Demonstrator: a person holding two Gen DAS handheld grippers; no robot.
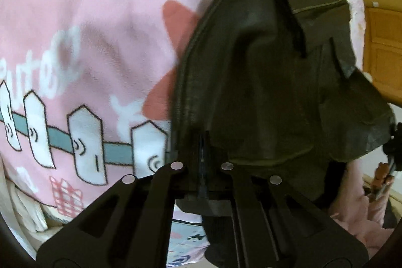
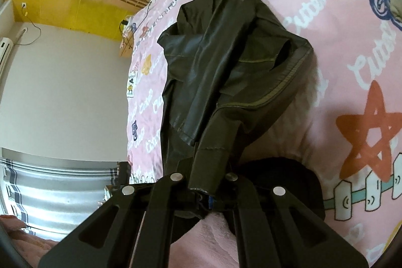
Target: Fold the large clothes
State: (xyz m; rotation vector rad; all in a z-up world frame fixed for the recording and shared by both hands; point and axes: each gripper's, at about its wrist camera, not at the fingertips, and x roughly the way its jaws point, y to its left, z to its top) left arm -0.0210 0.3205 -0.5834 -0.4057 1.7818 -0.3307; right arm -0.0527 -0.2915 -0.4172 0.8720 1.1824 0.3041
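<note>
In the left wrist view, a soft pink blanket with white curly words, a red star and a white picket fence on a teal rail (image 1: 75,42) fills the left side. The white words are too blurry to read here. To the right lies the dark brown, shiny leather jacket with stitched seams (image 1: 263,67). The left gripper (image 1: 202,167) has its black fingers pressed together, pinching a fold of the jacket's edge. Far right, a wooden door (image 1: 384,42) shows past the bed.

In the right wrist view, a white wall (image 2: 62,92) and a yellow band are on the left, with a grey striped cloth (image 2: 50,187) below. In the middle, the jacket lies spread on the pink blanket, its collar far away and one sleeve coming down toward the camera. The right gripper (image 2: 202,195) is squeezed tight on the sleeve's cuff (image 2: 206,167). On the right, the blanket says "Cutes" again and again, and a small white picture box near the top reads "Looking for".
</note>
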